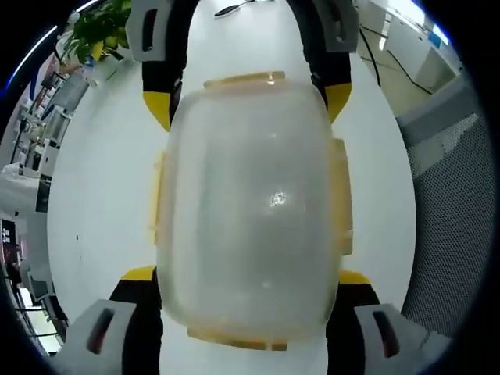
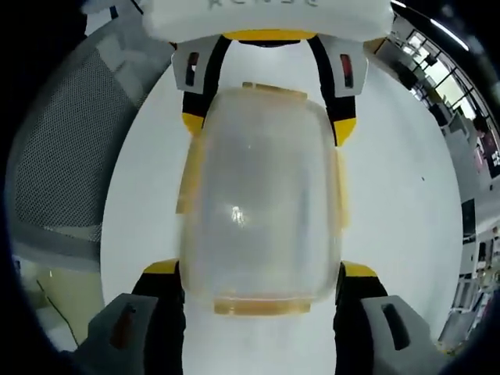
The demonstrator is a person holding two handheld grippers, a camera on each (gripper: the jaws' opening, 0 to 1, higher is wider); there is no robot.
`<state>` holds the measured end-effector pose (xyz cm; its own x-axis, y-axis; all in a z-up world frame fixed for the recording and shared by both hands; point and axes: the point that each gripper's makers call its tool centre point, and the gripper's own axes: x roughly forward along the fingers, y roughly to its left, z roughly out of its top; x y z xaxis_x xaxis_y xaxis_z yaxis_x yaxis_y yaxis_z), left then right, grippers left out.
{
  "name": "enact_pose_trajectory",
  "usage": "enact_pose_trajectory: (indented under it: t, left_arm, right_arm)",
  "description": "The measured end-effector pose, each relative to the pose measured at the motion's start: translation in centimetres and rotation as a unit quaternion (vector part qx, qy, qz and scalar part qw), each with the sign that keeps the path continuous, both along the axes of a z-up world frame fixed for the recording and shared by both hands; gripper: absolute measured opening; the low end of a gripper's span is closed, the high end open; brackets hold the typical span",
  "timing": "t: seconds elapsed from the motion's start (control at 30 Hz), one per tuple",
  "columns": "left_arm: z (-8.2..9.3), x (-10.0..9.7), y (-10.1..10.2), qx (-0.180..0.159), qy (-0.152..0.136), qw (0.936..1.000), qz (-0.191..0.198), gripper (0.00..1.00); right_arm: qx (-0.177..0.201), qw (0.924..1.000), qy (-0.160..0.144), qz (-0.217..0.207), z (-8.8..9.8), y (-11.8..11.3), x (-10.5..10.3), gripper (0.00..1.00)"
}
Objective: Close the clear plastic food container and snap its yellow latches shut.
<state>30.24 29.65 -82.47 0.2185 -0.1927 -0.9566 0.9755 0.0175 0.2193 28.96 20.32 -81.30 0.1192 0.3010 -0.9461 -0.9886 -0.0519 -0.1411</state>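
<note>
The clear plastic container [image 1: 254,203] lies on the white table [image 1: 101,195] with its lid on. Yellow latches [image 1: 244,79] run along all its edges and lie flat against the sides. My left gripper [image 1: 246,275] is open, and its yellow-tipped jaws straddle the container's near end. My right gripper [image 1: 248,103] comes in from the far end, jaws wide on either side of the container. In the right gripper view the same container [image 2: 262,211] sits between my right gripper [image 2: 261,269] and the left gripper [image 2: 269,125] opposite. I cannot tell whether any jaw touches the container.
A mesh office chair [image 1: 449,195] stands beside the table [image 2: 406,219], and shows as a chair [image 2: 66,156] in the right gripper view too. A potted plant [image 1: 98,31] and a spoon [image 1: 234,8] sit at the table's far end.
</note>
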Motion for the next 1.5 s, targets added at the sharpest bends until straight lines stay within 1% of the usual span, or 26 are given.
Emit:
enact_pose_trajectory:
  t: [0.13,0.37,0.53,0.67,0.77,1.0,1.13,1.33,1.5]
  left_arm:
    - [0.0,-0.2,1.5,0.004,0.0,1.0,0.0,0.85]
    - [0.0,-0.4,4.2,0.008,0.0,0.9999,0.008,0.85]
    - [0.0,-0.2,6.1,0.004,0.0,0.9999,0.012,0.85]
    - [-0.1,0.1,7.7,0.007,0.0,0.9999,0.012,0.85]
    - [0.0,0.4,8.7,0.008,0.001,0.9999,0.009,0.86]
    - [-0.1,1.7,9.8,0.011,0.002,0.9999,-0.002,0.86]
    - [-0.1,2.7,10.2,0.006,0.002,1.0,-0.003,0.86]
    - [0.0,4.3,10.6,0.002,0.002,0.9999,-0.01,0.86]
    - [0.0,5.5,10.9,-0.001,0.002,1.0,-0.008,0.86]
  right_arm:
    - [0.013,0.9999,0.001,-0.001,0.1,1.4,-0.2,0.76]
    - [0.016,0.9999,0.0,0.006,0.0,4.2,-0.2,0.76]
    - [0.02,0.9997,0.0,0.011,0.0,6.3,0.1,0.76]
    - [0.024,0.9997,0.0,0.01,0.0,7.8,0.3,0.76]
    - [0.02,0.9998,0.0,0.008,0.0,8.8,0.7,0.76]
    - [-0.001,1.0,0.0,0.001,-0.1,9.8,1.7,0.76]
    - [0.005,1.0,0.001,-0.005,0.0,10.1,2.7,0.76]
    - [0.004,0.9999,0.0,-0.013,0.0,10.6,4.2,0.76]
    - [0.008,0.9999,0.0,-0.012,0.0,10.8,5.4,0.76]
